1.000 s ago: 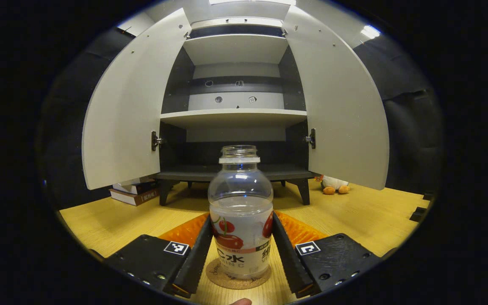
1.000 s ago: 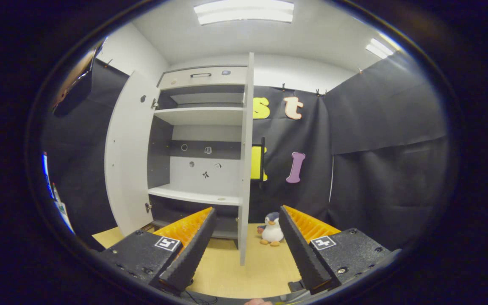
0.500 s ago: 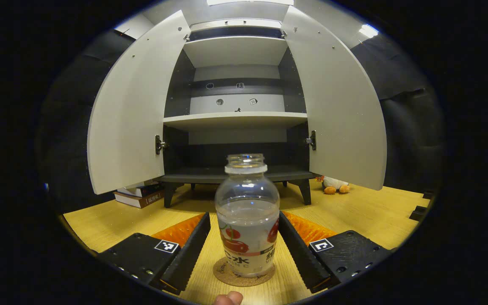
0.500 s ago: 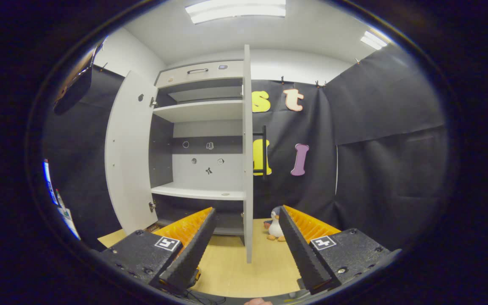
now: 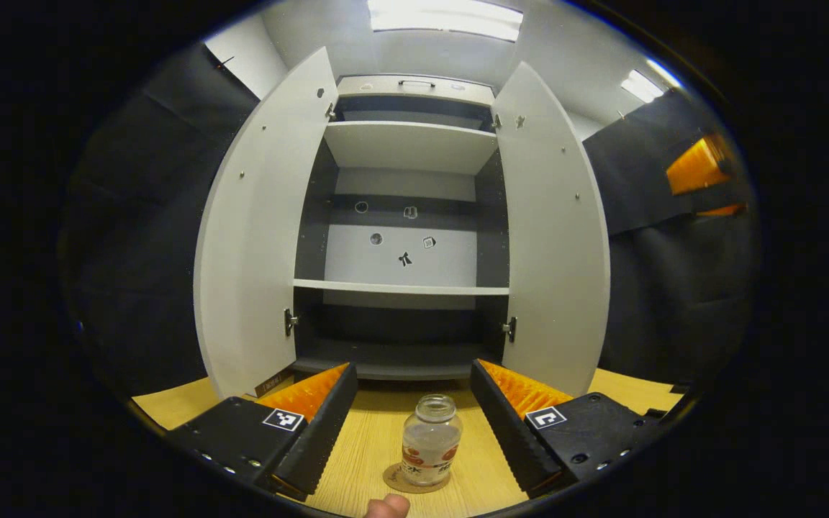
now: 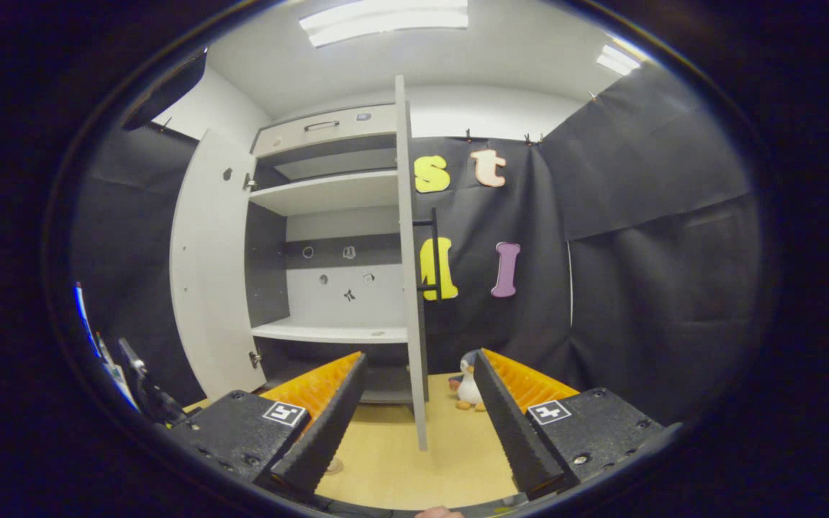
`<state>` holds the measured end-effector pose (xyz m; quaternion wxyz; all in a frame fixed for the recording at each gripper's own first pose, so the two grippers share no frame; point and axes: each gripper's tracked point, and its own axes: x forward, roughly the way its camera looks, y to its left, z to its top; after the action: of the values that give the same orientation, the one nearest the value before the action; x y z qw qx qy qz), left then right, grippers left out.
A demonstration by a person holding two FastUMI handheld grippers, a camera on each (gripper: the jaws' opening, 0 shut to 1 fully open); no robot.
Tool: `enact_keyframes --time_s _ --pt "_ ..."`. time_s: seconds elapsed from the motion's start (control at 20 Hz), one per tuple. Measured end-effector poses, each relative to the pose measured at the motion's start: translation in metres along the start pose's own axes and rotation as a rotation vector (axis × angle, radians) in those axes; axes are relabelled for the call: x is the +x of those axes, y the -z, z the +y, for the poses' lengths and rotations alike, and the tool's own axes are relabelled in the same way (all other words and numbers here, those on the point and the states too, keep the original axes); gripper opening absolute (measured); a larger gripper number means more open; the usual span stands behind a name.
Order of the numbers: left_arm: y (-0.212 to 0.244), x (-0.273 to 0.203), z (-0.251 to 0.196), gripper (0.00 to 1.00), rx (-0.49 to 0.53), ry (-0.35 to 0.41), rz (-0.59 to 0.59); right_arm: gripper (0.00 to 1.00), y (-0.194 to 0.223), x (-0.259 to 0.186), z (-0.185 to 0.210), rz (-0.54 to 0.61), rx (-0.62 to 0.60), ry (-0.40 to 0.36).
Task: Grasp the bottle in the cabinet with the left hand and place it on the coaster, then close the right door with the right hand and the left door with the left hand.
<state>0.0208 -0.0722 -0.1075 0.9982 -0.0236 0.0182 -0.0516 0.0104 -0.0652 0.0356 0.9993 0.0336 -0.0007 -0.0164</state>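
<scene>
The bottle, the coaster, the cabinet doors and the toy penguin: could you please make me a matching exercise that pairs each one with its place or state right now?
Things:
1. bottle
2. coaster
3. cabinet doors
4. toy penguin

Places or states:
A. on the floor to the right of the cabinet
B. standing upright, with no cap, free between the fingers of the left gripper
C. swung wide open
D. flat on the wooden surface, under the bottle

Pairs: 1-B, 2-D, 3-C, 4-A
</scene>
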Motion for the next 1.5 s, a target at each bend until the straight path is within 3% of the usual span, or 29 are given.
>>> enact_keyframes --time_s 0.2,0.4,0.45,0.55,0.6,0.8,0.9,1.0,1.05,1.1,1.2,1.25,1.3,1.35,1.4,1.5 --pt "-0.044 -0.016 0.006 0.95 -0.056 0.028 0.023 0.95 -0.032 0.032 -0.029 -0.065 -0.011 0.032" --pt "-0.079 -0.023 0.022 0.94 -0.057 -0.004 -0.001 0.96 -0.064 0.074 -0.047 -0.081 -0.032 0.030" --pt "-0.085 -0.023 0.025 0.97 -0.057 -0.009 -0.007 0.97 -0.072 0.086 -0.050 -0.087 -0.029 0.022" --pt "-0.100 -0.026 0.031 0.94 -0.049 -0.023 -0.034 0.97 -0.084 0.109 -0.057 -0.097 -0.025 0.015" --pt "-0.103 -0.027 0.035 0.98 -0.035 -0.032 -0.041 0.96 -0.088 0.122 -0.061 -0.096 -0.022 0.020" --pt "-0.101 -0.031 0.040 0.94 -0.030 -0.052 -0.022 0.96 -0.092 0.164 -0.065 -0.081 -0.010 0.021" --pt "-0.095 -0.033 0.044 0.97 -0.039 -0.065 -0.003 0.95 -0.090 0.172 -0.060 -0.065 -0.013 0.012" --pt "-0.095 -0.047 0.045 0.94 -0.050 -0.091 0.007 0.95 -0.093 0.174 -0.058 -0.083 0.009 0.006" --pt "-0.094 -0.052 0.047 0.98 -0.057 -0.097 0.015 0.95 -0.091 0.172 -0.054 -0.077 0.047 -0.010" --pt "-0.095 -0.053 0.048 0.94 -0.061 -0.100 0.018 0.92 -0.089 0.172 -0.045 -0.066 0.081 -0.034" --pt "-0.098 -0.053 0.052 0.94 -0.049 -0.111 0.011 0.97 -0.083 0.171 -0.023 -0.050 0.109 -0.084" --pt "-0.100 -0.053 0.053 0.94 -0.041 -0.113 0.007 0.97 -0.082 0.168 -0.009 -0.053 0.099 -0.111" --pt "-0.102 -0.053 0.054 0.94 -0.035 -0.114 0.001 0.91 -0.082 0.168 0.005 -0.060 0.078 -0.130" --pt "-0.103 -0.053 0.054 0.94 -0.034 -0.115 -0.001 0.96 -0.081 0.169 0.021 -0.064 0.056 -0.146" --pt "-0.103 -0.053 0.055 0.94 -0.035 -0.115 -0.002 0.92 -0.081 0.171 0.036 -0.065 0.038 -0.166" --pt "-0.101 -0.054 0.061 0.94 -0.038 -0.127 0.006 0.97 -0.076 0.180 0.067 -0.058 0.016 -0.207"
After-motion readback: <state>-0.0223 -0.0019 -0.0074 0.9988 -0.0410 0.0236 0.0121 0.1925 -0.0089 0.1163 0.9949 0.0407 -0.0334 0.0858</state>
